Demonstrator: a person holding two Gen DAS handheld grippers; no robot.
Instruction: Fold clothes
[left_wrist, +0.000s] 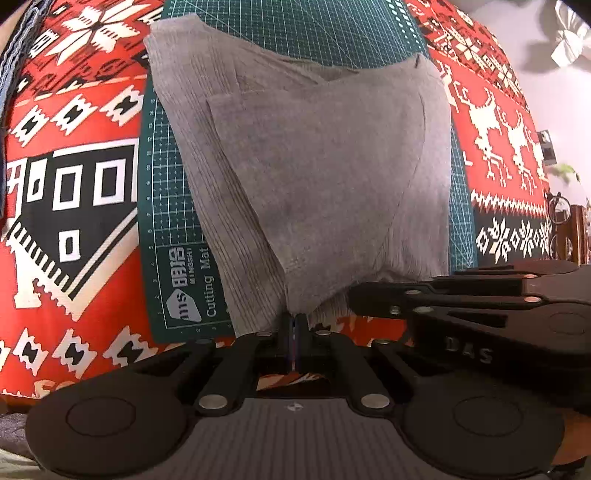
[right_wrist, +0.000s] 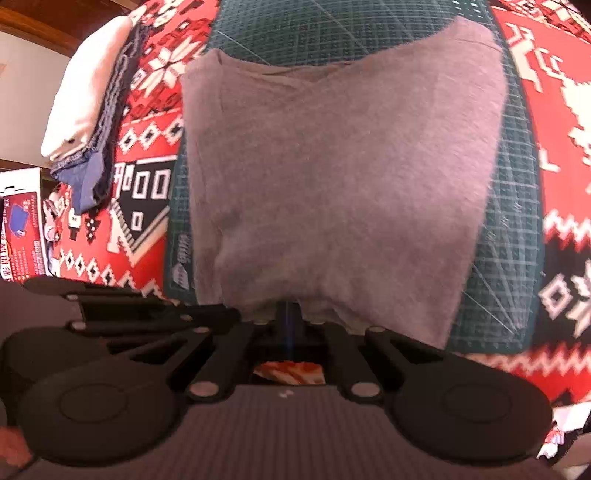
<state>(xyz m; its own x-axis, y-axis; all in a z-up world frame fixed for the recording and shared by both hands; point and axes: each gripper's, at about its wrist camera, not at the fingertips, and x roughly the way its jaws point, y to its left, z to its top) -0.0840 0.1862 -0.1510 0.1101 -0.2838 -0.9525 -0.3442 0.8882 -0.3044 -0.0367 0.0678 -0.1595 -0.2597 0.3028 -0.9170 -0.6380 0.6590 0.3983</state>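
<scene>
A grey garment (left_wrist: 314, 155) lies on a green cutting mat (left_wrist: 166, 206), partly folded, with its near edge lifted. My left gripper (left_wrist: 295, 319) is shut on that near edge, the cloth pinched between its fingers. In the right wrist view the same grey garment (right_wrist: 340, 177) fills the middle, and my right gripper (right_wrist: 290, 308) is shut on its near hem. The right gripper's black body (left_wrist: 480, 295) shows at the right of the left wrist view, close beside the left one. The left gripper's body (right_wrist: 110, 314) shows at the lower left of the right wrist view.
A red, white and black patterned cloth (left_wrist: 74, 147) covers the table under the cutting mat (right_wrist: 517, 229). A stack of folded white and blue clothes (right_wrist: 88, 110) sits at the far left. A printed box (right_wrist: 22, 229) stands past the table's left edge.
</scene>
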